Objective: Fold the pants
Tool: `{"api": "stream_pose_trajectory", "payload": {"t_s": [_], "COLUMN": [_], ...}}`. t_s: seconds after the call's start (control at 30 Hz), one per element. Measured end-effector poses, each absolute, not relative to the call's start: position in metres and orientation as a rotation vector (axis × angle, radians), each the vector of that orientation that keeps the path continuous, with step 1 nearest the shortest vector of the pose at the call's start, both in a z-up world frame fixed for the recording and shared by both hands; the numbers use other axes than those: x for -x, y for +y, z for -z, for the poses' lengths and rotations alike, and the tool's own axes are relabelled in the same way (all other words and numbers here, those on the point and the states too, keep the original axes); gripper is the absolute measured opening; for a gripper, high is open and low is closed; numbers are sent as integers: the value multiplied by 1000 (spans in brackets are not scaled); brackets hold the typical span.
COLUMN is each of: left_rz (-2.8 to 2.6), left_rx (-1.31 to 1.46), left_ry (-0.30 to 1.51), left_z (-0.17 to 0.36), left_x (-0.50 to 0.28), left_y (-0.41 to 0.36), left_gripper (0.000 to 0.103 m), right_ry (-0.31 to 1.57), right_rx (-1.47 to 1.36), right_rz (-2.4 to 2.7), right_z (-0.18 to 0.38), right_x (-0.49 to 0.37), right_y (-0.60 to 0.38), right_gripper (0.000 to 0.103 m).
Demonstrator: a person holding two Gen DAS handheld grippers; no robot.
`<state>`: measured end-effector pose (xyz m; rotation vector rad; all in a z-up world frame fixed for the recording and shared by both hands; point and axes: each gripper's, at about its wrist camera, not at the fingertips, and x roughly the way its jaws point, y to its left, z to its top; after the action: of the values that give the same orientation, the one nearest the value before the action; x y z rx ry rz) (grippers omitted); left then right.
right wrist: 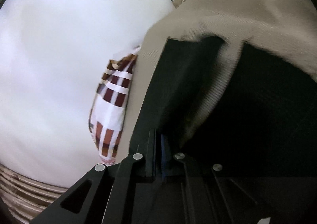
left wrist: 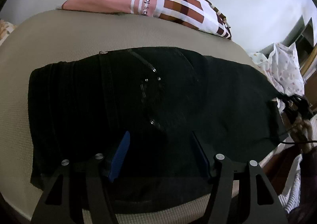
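Note:
Black pants [left wrist: 158, 101] lie spread across a beige mattress [left wrist: 79, 37], with small rivets near the pocket. My left gripper [left wrist: 159, 140] hovers over the near part of the pants, its blue fingers [left wrist: 120, 154] wide apart and holding nothing. In the right wrist view my right gripper [right wrist: 158, 140] is shut on an edge of the black pants [right wrist: 178, 85], and the view is tilted and blurred. My right gripper also shows in the left wrist view at the pants' right end [left wrist: 297, 105], held by a hand.
A checked brown-and-white pillow [left wrist: 178, 7] and a pink striped garment [left wrist: 111, 1] lie at the mattress's far edge. The pillow also shows in the right wrist view [right wrist: 111, 105]. White dotted bedding [left wrist: 281, 67] hangs at the right. A pale wall [right wrist: 59, 45] stands behind.

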<state>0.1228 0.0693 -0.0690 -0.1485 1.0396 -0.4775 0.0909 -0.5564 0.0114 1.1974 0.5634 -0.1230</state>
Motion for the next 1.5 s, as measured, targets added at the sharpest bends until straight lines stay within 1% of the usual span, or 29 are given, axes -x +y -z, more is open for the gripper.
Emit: {"api": "stream_pose_trajectory", "payload": {"t_s": [0.13,0.33,0.4,0.47,0.67,0.7,0.87,0.97,1.03,1.13,1.23,1.3,1.33,1.37,1.4,1.43,1.47,1.5], "left_rz": [469,446,425,392,348,349,374,411,399,402,429,418,402,375,358,344,337,339], "left_rx": [135,198,246,313,664,695,753,752,709,721,677,599,567,542,538,545,564,604], "left_ry": [1040,1005,1002,997,1041,1040,1056,1124,1134,1137,1109,1082,1080,1082,1087,1089,1090,1084], "left_z": [63,46,41,40,61,63,73,82,84,86,78,68,65,64,65,66,66,65], "left_x": [-119,-107,-103,-98,-85,-83,-81,-89,-93,-97,-100,-99,-100,-101,-101,-102,-102,-101], "left_y": [73,101,118,141,216,221,229,216,208,205,199,192,189,188,191,194,198,204], "left_gripper": [63,63,63,63,63,63,63,63,63,69,69,64,57,45,40,30,25,25], "right_ry": [573,652,674,645,630,625,641,661,664,674,673,643,620,599,584,551,530,513], "right_rx": [-1198,-1270,-1262,-1312,-1285,-1276,-1254,-1272,-1291,-1283,-1277,-1302,-1320,-1331,-1336,-1355,-1377,-1400], "right_rz": [165,268,303,301,260,247,188,182,180,173,157,135,124,124,130,132,133,135], "right_z": [-22,19,31,40,31,28,24,29,33,33,33,34,35,35,36,37,39,41], "right_x": [-46,2,6,13,2,0,-11,-15,-14,-15,-16,-12,-9,-5,-2,6,11,15], "right_y": [-550,-558,-561,-566,-562,-559,-547,-543,-541,-539,-539,-541,-544,-547,-550,-556,-560,-565], "right_gripper": [4,4,2,1,4,6,7,13,23,26,28,30,31,31,33,37,39,44]}}
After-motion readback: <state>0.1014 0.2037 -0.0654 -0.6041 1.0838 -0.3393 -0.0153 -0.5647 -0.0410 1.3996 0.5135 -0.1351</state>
